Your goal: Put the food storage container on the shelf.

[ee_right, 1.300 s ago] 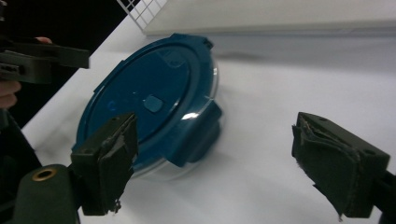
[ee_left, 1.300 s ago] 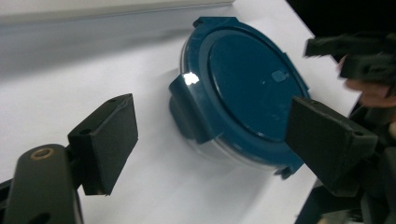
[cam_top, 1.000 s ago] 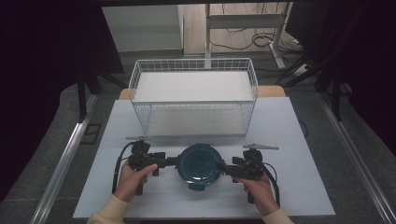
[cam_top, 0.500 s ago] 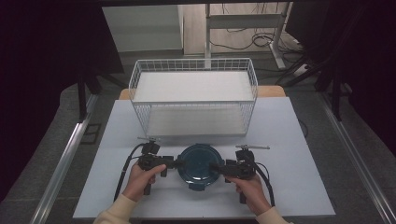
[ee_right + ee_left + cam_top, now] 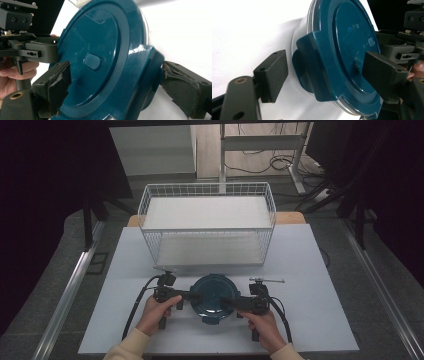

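Both grippers stand spread, unclenched, each straddling a side clip of the teal lid [image 5: 213, 294]: the left gripper [image 5: 322, 75] with one jaw over the lid's top, the right gripper [image 5: 115, 85] likewise. The lidded container sits on the white table [image 5: 320, 285], just before the wire basket [image 5: 207, 220].

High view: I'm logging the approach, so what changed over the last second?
Both tools closed in on the teal lidded container: the left tool and right tool now straddle its side latches, jaws open, not yet clamped. The container, wire basket and table stayed put.
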A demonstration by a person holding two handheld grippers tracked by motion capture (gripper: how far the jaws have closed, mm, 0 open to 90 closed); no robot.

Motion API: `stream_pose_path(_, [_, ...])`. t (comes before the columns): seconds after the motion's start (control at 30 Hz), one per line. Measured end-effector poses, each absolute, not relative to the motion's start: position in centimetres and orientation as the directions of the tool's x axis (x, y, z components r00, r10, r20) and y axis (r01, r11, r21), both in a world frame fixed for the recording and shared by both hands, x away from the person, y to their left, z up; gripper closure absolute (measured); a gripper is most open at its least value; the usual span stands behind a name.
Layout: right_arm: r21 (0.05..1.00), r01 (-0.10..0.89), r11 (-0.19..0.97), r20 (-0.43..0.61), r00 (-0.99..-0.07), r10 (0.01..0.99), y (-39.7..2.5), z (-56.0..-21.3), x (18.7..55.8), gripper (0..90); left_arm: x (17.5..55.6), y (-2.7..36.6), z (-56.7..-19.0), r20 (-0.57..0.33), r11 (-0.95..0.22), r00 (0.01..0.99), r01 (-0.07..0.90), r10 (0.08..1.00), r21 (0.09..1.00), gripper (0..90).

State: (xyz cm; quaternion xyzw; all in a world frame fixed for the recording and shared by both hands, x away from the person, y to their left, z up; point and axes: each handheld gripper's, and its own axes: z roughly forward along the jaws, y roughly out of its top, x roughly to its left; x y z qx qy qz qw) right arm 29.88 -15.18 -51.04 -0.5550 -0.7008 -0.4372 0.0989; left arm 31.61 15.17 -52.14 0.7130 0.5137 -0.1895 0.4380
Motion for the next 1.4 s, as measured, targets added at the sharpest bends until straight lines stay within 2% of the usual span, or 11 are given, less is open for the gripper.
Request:
stream_pose_path(0.17, [0.503, 0.864, -0.016, 0.640, -0.359, 0.679, -15.2, -51.2, 29.8, 19.5, 31.6, 15.0, -52.7, -0.772, -0.074, 0.372, 0.917, 0.515, 0.393, 26.2])
stream_pose_path(0.5, [0.475, 0.874, -0.104, 0.681, -0.291, 0.672, -15.8, -51.1, 29.6, 29.4, 30.7, 14.9, -51.9, -0.747, -0.051, 0.376, 0.907, 0.549, 0.419, 29.7])
stream_pose_path(0.73, [0.517, 0.852, -0.085, 0.664, -0.335, 0.668, -16.0, -50.7, 28.7, 31.0, 29.5, 14.8, -51.2, -0.715, -0.046, 0.409, 0.883, 0.568, 0.468, 33.1])
stream_pose_path(1.4, [0.619, 0.784, -0.034, 0.602, -0.446, 0.662, -16.1, -50.0, 28.0, 34.8, 28.6, 14.9, -50.1, -0.694, -0.035, 0.414, 0.871, 0.589, 0.490, 37.8])
